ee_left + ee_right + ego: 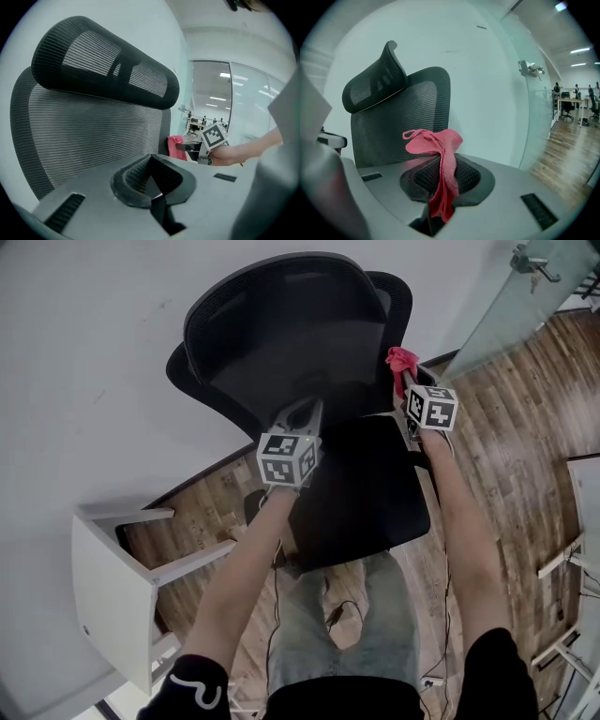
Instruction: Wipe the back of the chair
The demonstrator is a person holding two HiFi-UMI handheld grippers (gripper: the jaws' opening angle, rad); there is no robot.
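A black mesh office chair stands against the white wall, its backrest (281, 343) facing me and its seat (375, 493) below. My left gripper (302, 413) hovers in front of the lower backrest, jaws shut with nothing in them. In the left gripper view the backrest mesh (84, 136) and the headrest (103, 65) fill the picture close ahead. My right gripper (405, 381) is at the chair's right edge, shut on a pink cloth (401, 360). In the right gripper view the cloth (436, 140) bunches above the pads and hangs down between them, with the chair (408, 117) just to its left.
A white side table (112, 596) stands on the wood floor (525, 427) at lower left. A glass partition (525, 306) with a door handle rises right of the chair. White furniture edges (586, 512) show at far right. Cables lie on the floor by the person's legs.
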